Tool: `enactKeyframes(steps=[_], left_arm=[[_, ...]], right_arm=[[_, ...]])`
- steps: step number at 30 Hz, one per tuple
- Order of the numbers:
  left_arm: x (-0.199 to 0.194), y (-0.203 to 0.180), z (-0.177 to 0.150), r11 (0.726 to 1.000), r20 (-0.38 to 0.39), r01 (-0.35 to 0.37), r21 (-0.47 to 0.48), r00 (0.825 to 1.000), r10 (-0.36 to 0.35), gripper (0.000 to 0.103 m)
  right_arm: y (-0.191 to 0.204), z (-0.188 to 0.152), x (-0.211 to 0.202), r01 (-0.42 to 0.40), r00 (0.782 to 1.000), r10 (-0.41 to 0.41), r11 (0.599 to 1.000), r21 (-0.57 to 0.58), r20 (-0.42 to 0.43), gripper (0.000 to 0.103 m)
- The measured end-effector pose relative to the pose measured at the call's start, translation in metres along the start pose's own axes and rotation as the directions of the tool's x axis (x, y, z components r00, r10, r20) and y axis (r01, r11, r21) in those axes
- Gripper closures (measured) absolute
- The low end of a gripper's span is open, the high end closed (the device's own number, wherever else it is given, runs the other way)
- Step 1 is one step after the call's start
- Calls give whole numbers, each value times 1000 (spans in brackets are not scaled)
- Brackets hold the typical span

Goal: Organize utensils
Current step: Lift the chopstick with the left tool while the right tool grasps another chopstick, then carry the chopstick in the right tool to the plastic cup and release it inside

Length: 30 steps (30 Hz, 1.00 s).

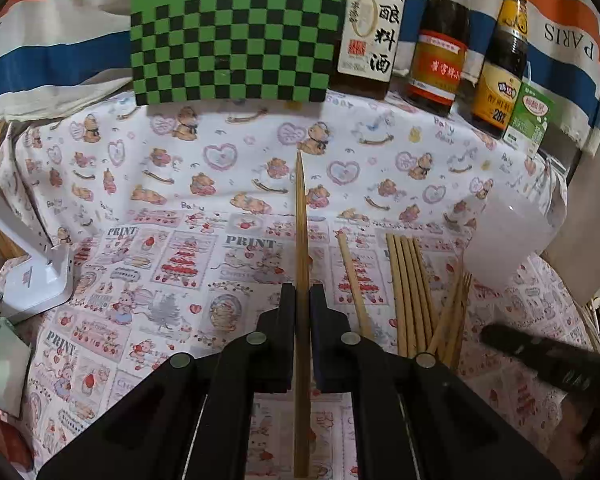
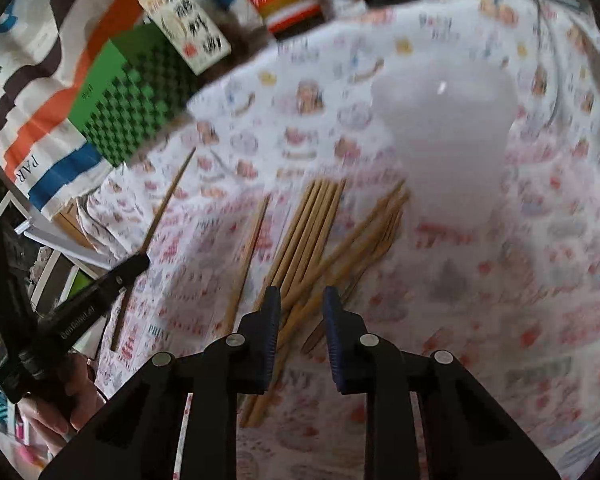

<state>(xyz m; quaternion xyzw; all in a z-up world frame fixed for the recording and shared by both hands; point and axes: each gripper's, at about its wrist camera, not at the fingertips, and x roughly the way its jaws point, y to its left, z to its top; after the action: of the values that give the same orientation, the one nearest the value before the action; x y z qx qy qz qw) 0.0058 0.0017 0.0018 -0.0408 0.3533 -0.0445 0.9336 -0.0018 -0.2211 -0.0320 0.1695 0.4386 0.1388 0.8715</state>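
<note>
While the left hand-held gripper (image 1: 301, 292) clamps a single bamboo chopstick (image 1: 300, 216) between its closed pads, the stick juts forward above the patterned cloth, its thin tip aimed toward the far edge of the desk (image 1: 204, 184). Seen from the right wrist, that same chopstick (image 2: 168, 200) slants up out of the left hand-held gripper (image 2: 140, 260) on the left side, with a person's hand (image 2: 60, 408) wrapped around the handle below.

The right hand-held gripper (image 2: 301, 300) hangs over the loose pile, its jaws partly open with nothing pinched between them; no pad presses on a stick. The view there is blurred.

Toward the right side of the desk, a row of chopsticks (image 1: 410, 288) lies side by side, and one more stray chopstick (image 1: 354, 284) lies just to their left, apart from them. A few crossed sticks (image 1: 452, 312), one apparently ending in fork tines, lean over the row's right side.

Near them, farther toward the right edge, stands a frosted white cup (image 1: 508, 236), upright.

Along the far edge stand a green checkered board (image 1: 236, 40), a cooking wine bottle (image 1: 370, 28), two dark sauce bottles (image 1: 440, 48) and a small green carton (image 1: 530, 120). A white lamp base (image 1: 36, 280) sits at the left edge.
</note>
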Motion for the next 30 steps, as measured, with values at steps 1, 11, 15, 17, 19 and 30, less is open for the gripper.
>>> enactKeyframes(steps=[1,11,15,17,19,30], left_arm=[[-2,1,-1,1000,9,3,-7,1000,-3,97],[-4,6,-7,1000,26,-22,-20,999,22,97],[-15,3,-6,999,97,-31,-20,995,32,97],[-25,1,-6,998,159,-56,-15,986,57,97],[-32,1,-5,997,198,-68,-21,978,71,97],[-53,9,-5,995,320,-64,-74,944,84,97]], right_arm=[[2,-2,5,8,1000,-8,1000,5,-16,78],[18,-12,26,99,993,-100,995,-23,-55,78],[23,-15,27,112,991,-115,993,-42,-66,78],[27,-17,29,124,990,-129,990,-67,-64,78],[36,-21,31,164,984,-171,978,-131,-49,78],[32,-24,11,186,982,-180,970,-154,51,95]])
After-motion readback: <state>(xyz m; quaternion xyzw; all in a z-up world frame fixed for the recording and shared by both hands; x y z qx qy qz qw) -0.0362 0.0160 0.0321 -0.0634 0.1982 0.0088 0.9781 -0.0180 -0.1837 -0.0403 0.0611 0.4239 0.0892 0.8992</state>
